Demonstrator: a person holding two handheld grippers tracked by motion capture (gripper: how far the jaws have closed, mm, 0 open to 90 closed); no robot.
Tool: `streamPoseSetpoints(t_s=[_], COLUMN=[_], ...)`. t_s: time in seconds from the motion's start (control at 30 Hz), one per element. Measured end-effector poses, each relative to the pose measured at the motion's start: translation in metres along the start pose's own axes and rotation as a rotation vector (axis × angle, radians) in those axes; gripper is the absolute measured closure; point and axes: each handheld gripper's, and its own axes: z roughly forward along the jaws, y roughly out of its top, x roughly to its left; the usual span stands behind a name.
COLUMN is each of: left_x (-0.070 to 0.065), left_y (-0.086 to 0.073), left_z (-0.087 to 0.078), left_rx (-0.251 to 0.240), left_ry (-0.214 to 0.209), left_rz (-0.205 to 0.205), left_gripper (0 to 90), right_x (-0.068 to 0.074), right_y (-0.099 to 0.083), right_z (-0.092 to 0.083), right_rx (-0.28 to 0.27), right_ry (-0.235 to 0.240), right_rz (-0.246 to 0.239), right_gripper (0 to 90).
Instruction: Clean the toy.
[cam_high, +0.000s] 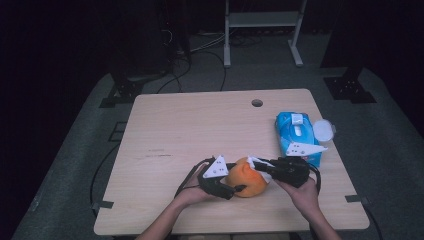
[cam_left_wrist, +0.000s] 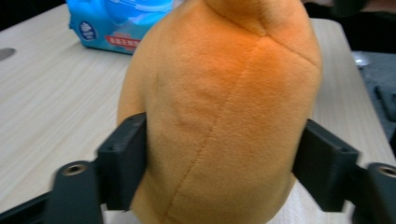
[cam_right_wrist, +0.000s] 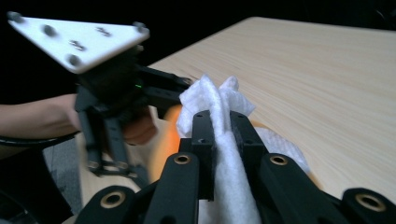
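Note:
An orange plush toy (cam_high: 246, 178) sits near the table's front edge. My left gripper (cam_high: 235, 188) is shut on the plush toy (cam_left_wrist: 219, 116), one jaw pressing each side of its body. My right gripper (cam_high: 260, 165) comes in from the right and is shut on a white wipe (cam_right_wrist: 219, 116), which is pinched upright between its jaws. The white wipe (cam_high: 256, 162) rests against the top right of the toy. The left gripper (cam_right_wrist: 116, 93) with its white three-cornered plate is seen beyond the wipe in the right gripper view.
A blue pack of wet wipes (cam_high: 297, 135) lies at the table's right side, with a round white lid (cam_high: 323, 130) beside it. The blue pack (cam_left_wrist: 121, 23) is behind the toy. A cable hole (cam_high: 257, 103) sits near the far edge. The wooden table (cam_high: 175, 130) is bare at left.

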Motion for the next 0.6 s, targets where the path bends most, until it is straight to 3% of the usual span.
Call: streamPoseSetpoints(t_s=[0.1, 0.2, 0.23, 0.33, 0.47, 0.6], left_x=[0.000, 0.002, 0.003, 0.001, 0.003, 0.004], left_y=[0.001, 0.002, 0.003, 0.006, 0.019, 0.025], left_z=[-0.003, -0.004, -0.004, -0.006, -0.019, -0.031], left_rx=[-0.018, -0.034, -0.036, -0.043, -0.063, -0.051], left_ry=[0.010, 0.010, 0.012, 0.028, 0.070, 0.127], left_rz=[-0.015, -0.048, -0.050, -0.039, -0.010, 0.022], left_gripper=[33.4, 34.9, 35.2, 36.5, 37.1, 37.8], right_x=[0.003, -0.012, -0.019, -0.029, -0.016, -0.019], right_y=[0.003, -0.002, -0.005, -0.009, -0.002, -0.002], right_z=[-0.001, -0.006, -0.008, -0.012, -0.011, -0.008], right_rx=[0.000, 0.007, 0.008, -0.002, -0.047, -0.065], right_ry=[-0.014, -0.067, -0.080, -0.080, -0.085, -0.065], right_rz=[-0.026, -0.006, 0.021, 0.082, 0.027, 0.048], right_gripper=[80.8, 80.7, 80.7, 80.7, 80.7, 80.6])
